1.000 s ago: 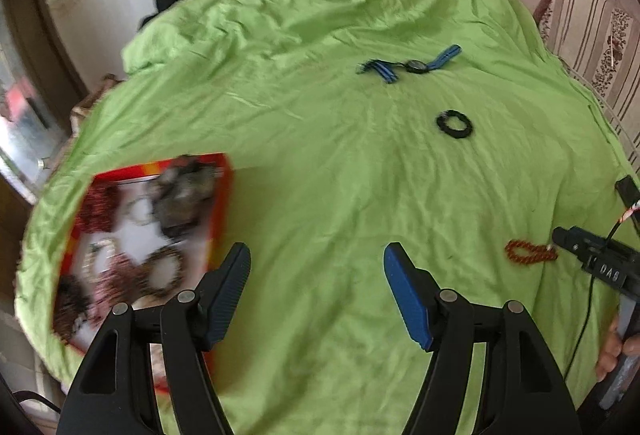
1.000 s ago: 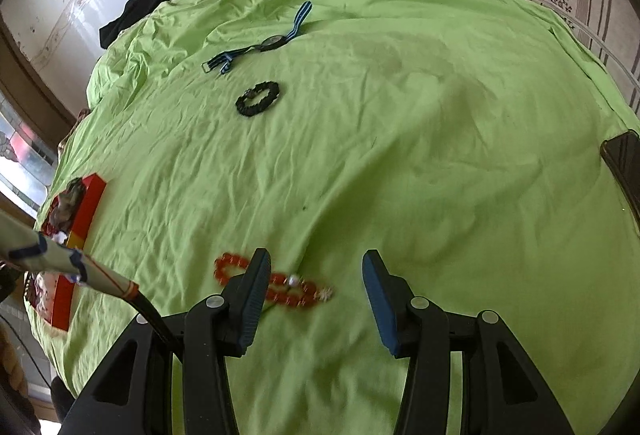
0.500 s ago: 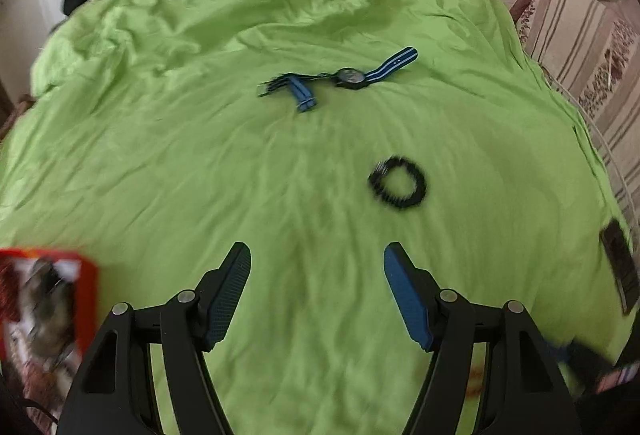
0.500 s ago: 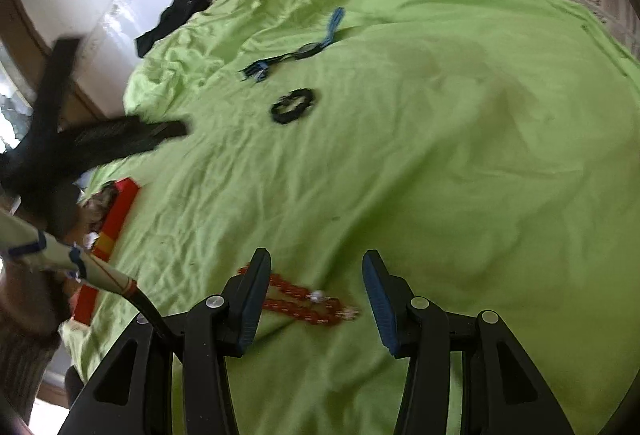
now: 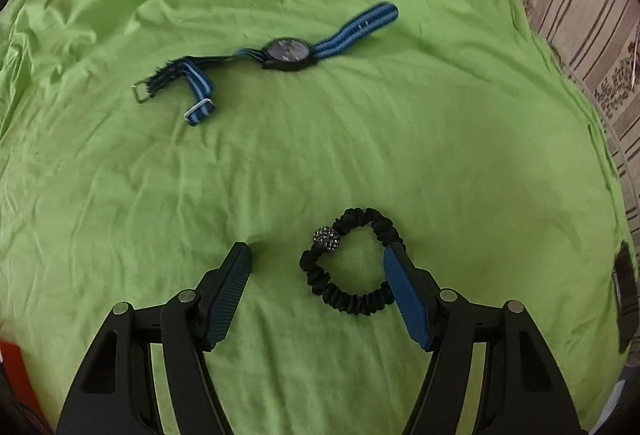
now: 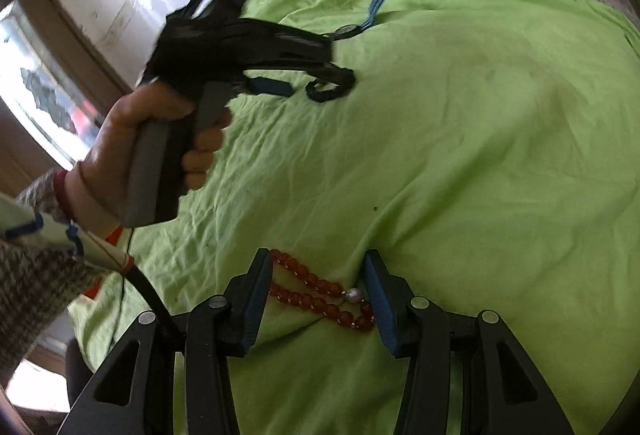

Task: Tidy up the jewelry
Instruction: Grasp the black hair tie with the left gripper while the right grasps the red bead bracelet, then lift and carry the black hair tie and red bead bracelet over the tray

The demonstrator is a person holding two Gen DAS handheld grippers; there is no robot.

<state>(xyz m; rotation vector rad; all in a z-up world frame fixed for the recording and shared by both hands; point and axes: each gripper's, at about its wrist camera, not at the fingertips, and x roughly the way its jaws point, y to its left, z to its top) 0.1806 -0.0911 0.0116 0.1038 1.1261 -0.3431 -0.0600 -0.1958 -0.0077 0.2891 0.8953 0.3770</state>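
The left gripper (image 5: 316,259) hangs over the green sheet (image 5: 320,155) with its fingers spread wide, pinching nothing. A black scrunchie bracelet (image 5: 352,263) with a sparkly bead lies flat on the sheet between them, well to the right side of the gap: its right edge passes behind the right finger's blue pad (image 5: 404,295), and whether they touch cannot be told, while the left finger stands clear of it. Farther off on the sheet, to the left, lies a watch (image 5: 288,51) with a blue striped strap, stretched out and apart from the bracelet.

In the right wrist view the right gripper (image 6: 318,285) is low over the near part of the sheet, fingers apart, with a red bead bracelet (image 6: 316,295) lying doubled on the cloth between them. Its ends reach both pads, but the beads lie slack and the fingers do not press them. Beyond, to the left, a hand (image 6: 152,139) grips the handle of the left gripper above the black bracelet
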